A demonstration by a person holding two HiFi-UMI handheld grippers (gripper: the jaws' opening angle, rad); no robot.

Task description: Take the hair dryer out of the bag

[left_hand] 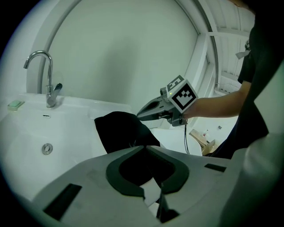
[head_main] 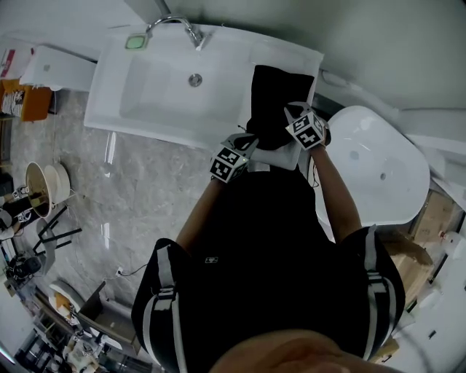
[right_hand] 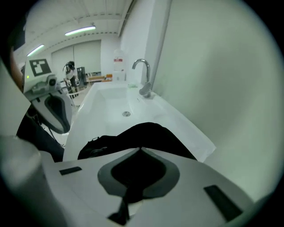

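Note:
A black cloth bag (head_main: 280,95) lies on the white counter (head_main: 309,62) to the right of the basin; the hair dryer does not show in any view. My left gripper (head_main: 250,140) is at the bag's near left edge, jaws together, with a thin strip of black fabric caught between them (left_hand: 144,147). My right gripper (head_main: 290,111) is at the bag's near right side and is likewise shut with a dark strip of the bag (right_hand: 146,133) in its jaws (right_hand: 141,149). In the left gripper view the right gripper (left_hand: 140,116) reaches over the bag (left_hand: 117,131).
A white sink basin (head_main: 167,87) with a chrome faucet (head_main: 175,22) lies left of the bag, and a green soap bar (head_main: 136,41) sits at its back corner. A white oval fixture (head_main: 371,167) stands to the right. Buckets (head_main: 44,186) stand on the marble floor at left.

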